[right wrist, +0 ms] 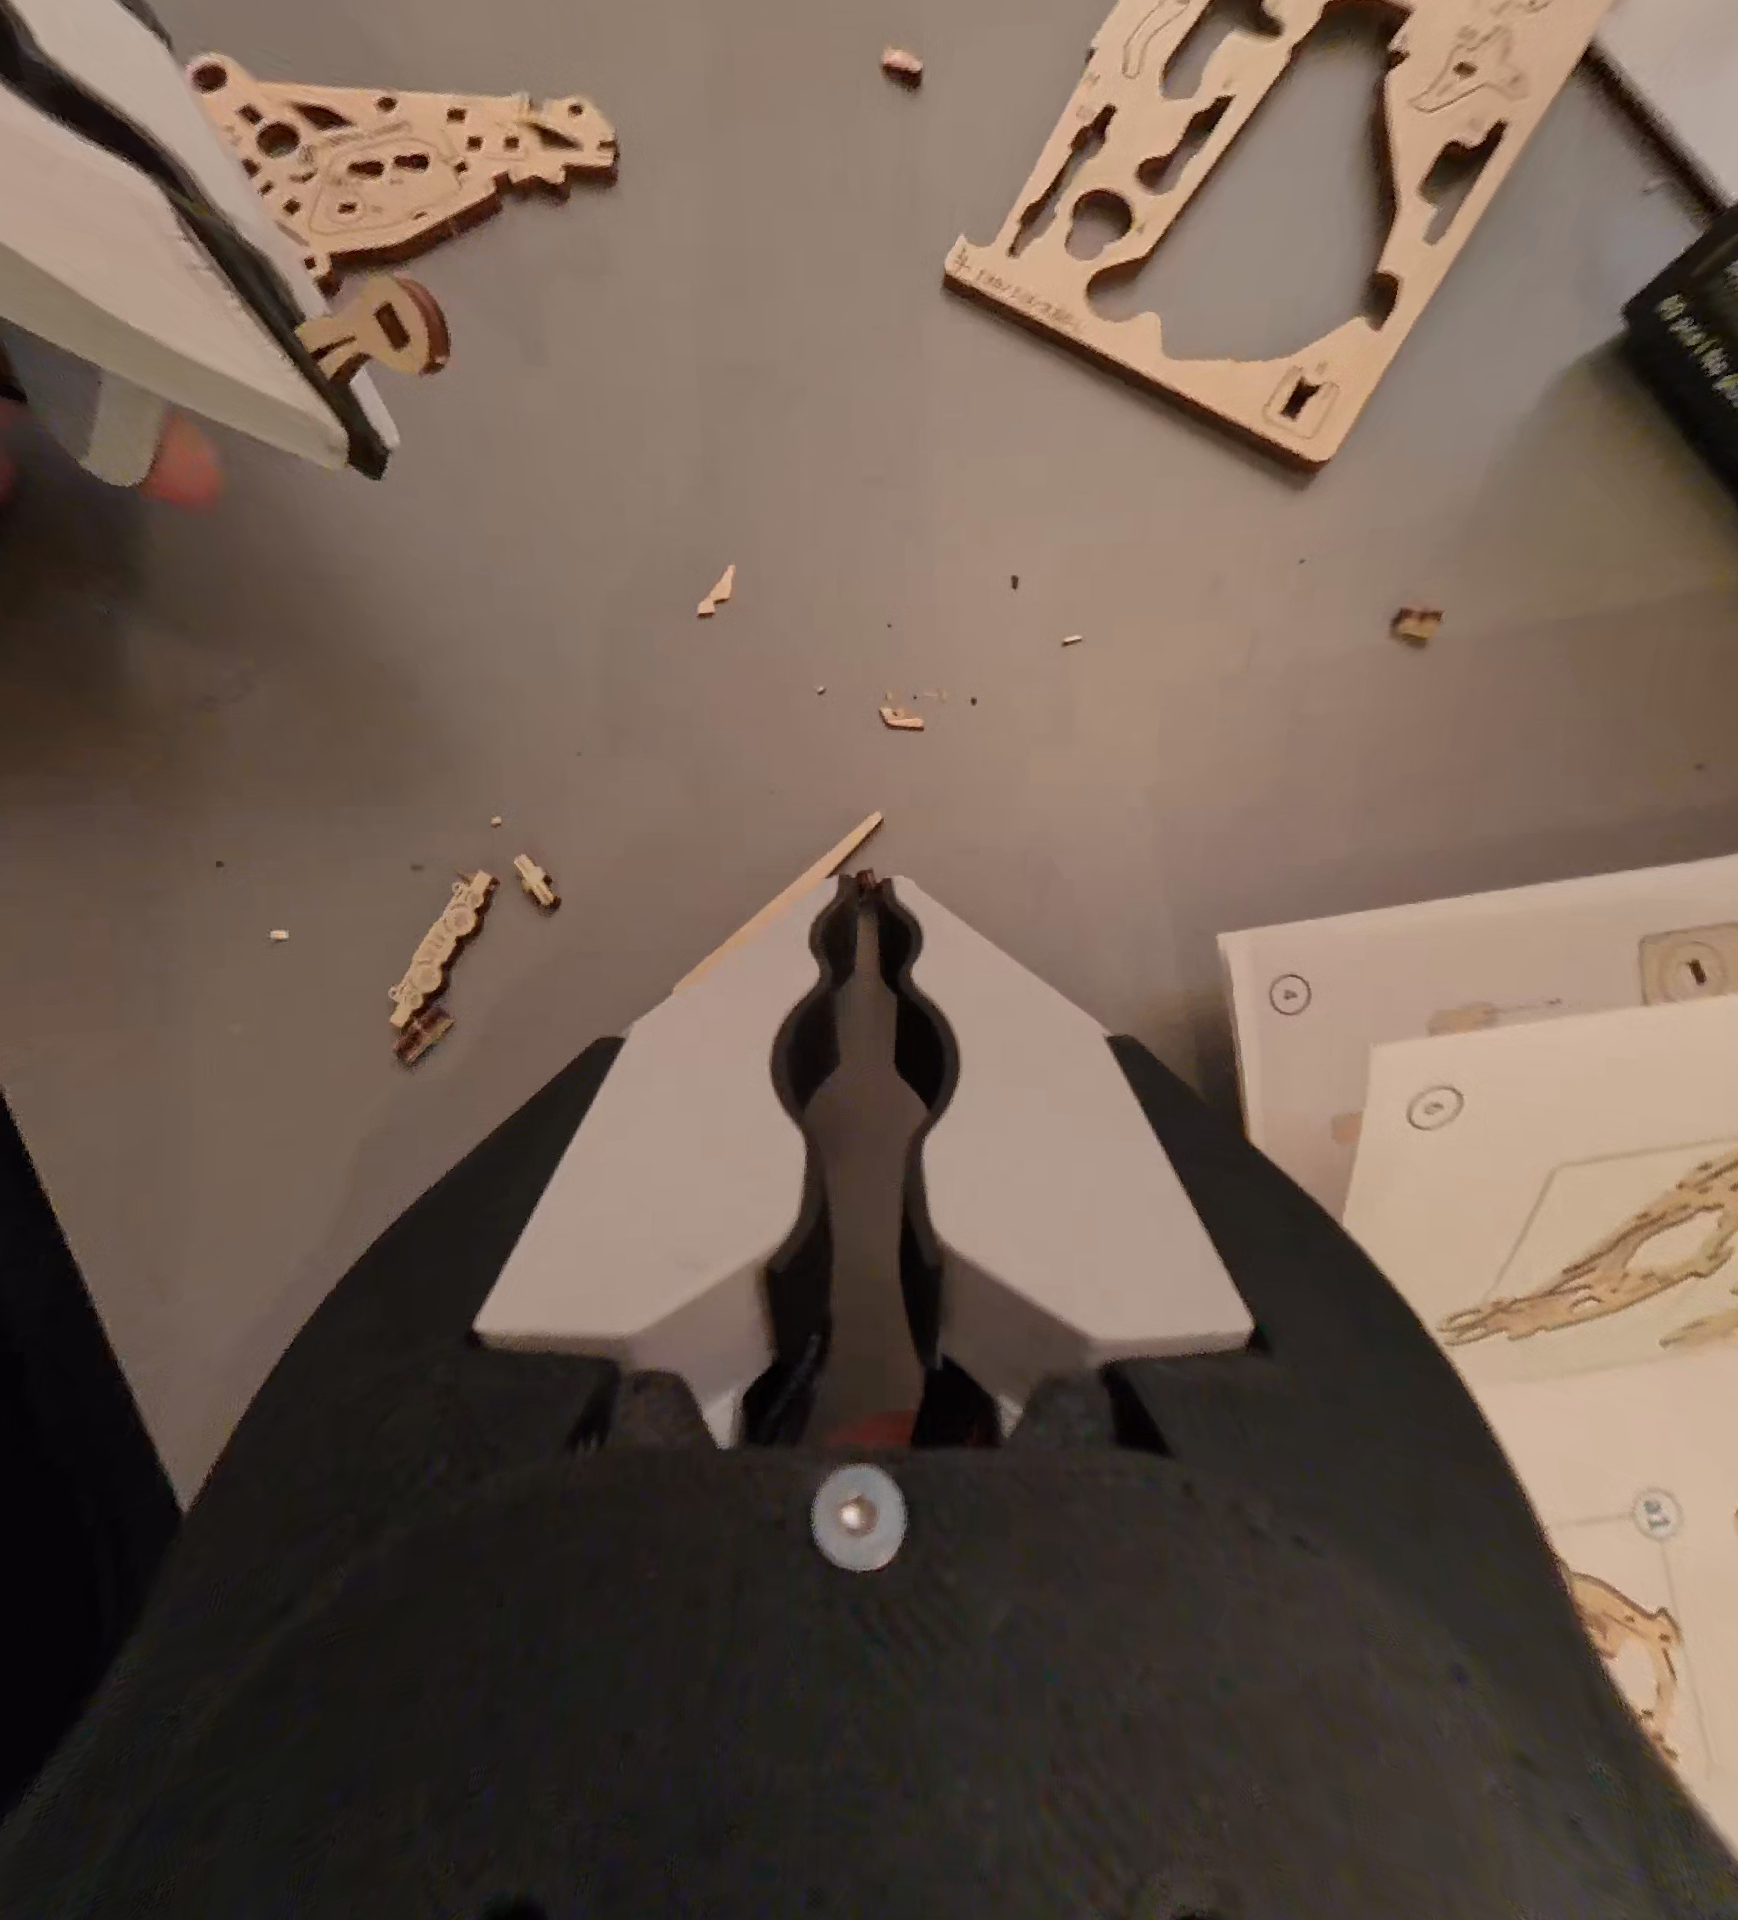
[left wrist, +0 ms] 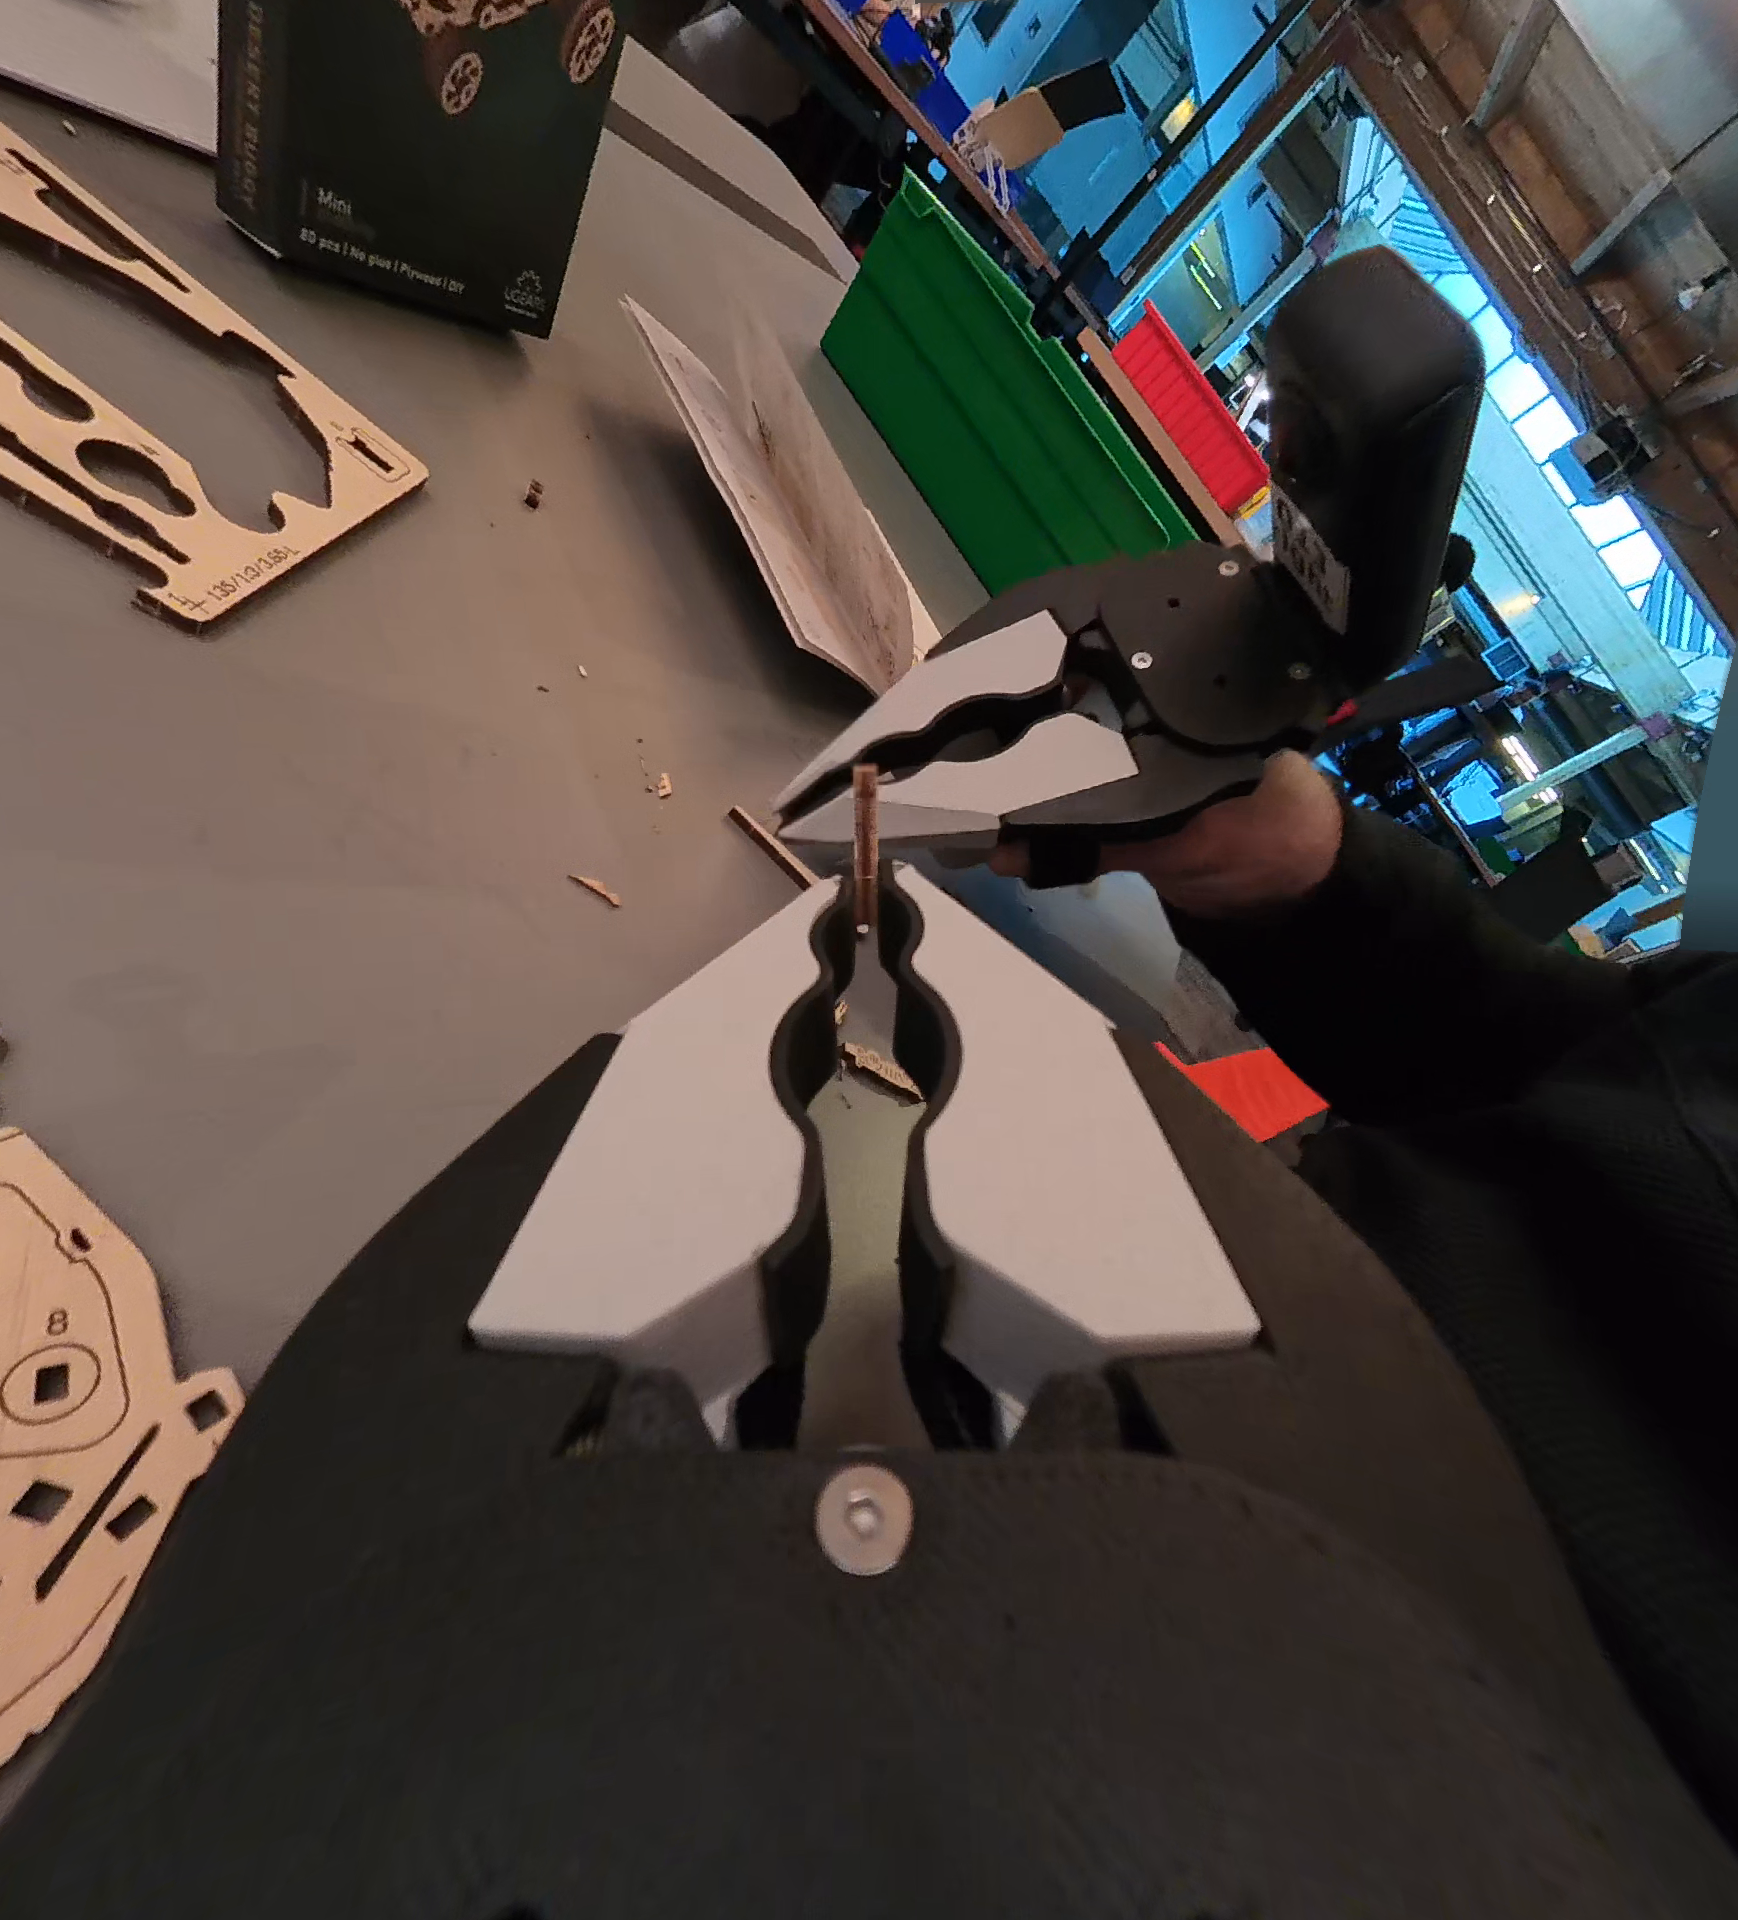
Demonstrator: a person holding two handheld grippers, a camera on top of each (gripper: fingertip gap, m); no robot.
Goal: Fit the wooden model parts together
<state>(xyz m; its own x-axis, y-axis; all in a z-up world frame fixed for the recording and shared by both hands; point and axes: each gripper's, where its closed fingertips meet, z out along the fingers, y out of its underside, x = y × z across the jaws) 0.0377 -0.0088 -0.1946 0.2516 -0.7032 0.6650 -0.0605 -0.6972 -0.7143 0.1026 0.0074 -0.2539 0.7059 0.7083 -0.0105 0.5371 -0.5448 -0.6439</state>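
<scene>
Wooden part [left wrist: 865,852] stands pinched in the left claw's [left wrist: 865,914] closed tips.

Green bin [left wrist: 990,416], red bin [left wrist: 1192,416], shelving [left wrist: 1571,312] beyond the grey table [left wrist: 377,779].

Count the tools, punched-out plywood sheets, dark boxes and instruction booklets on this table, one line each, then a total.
Tools: 2
Punched-out plywood sheet: 1
Dark box: 1
Instruction booklet: 1
Total: 5

Pale laser-etched wooden sheet [right wrist: 1270,218], grey table [right wrist: 740,520], green bin [left wrist: 979,395].
</scene>
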